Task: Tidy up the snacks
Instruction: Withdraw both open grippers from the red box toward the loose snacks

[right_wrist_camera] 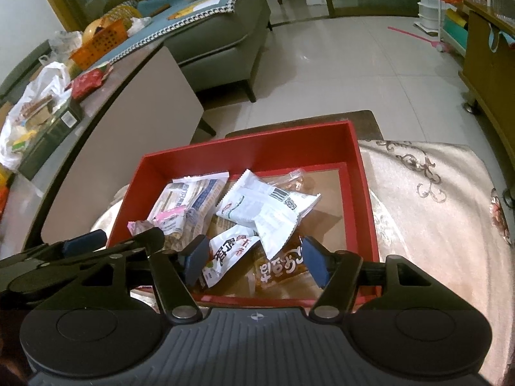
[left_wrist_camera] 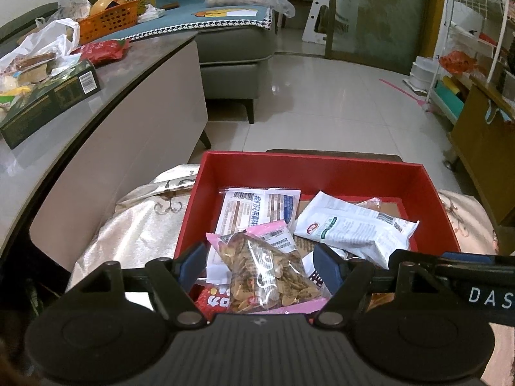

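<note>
The left gripper (left_wrist_camera: 260, 265) hangs over the near left corner of the red box (left_wrist_camera: 322, 169), its jaws parted. A clear bag of chips (left_wrist_camera: 267, 276) with a pink header lies between the pads, which do not press on it; a gap shows on each side. The right gripper (right_wrist_camera: 254, 262) hangs over the near edge of the same box, jaws also apart, with an orange packet (right_wrist_camera: 283, 270) and a white packet with red print (right_wrist_camera: 225, 252) lying below the gap, neither one clamped.

Further in, a white packet with green print (left_wrist_camera: 354, 228) lies across the middle of the box, and a white packet with blue print (left_wrist_camera: 257, 207) lies toward the far left corner. The far right part of the box floor is bare brown card.

The box sits on a pale embroidered cloth (right_wrist_camera: 428, 189). To the left stands a counter (left_wrist_camera: 128, 74); on it are a dark green carton (left_wrist_camera: 51, 96) near the front edge, a white plastic bag (left_wrist_camera: 42, 45), a red packet (left_wrist_camera: 103, 50) and an orange basket (left_wrist_camera: 107, 21). Beyond it is a grey sofa (left_wrist_camera: 235, 51) on a tiled floor (left_wrist_camera: 338, 96).
</note>
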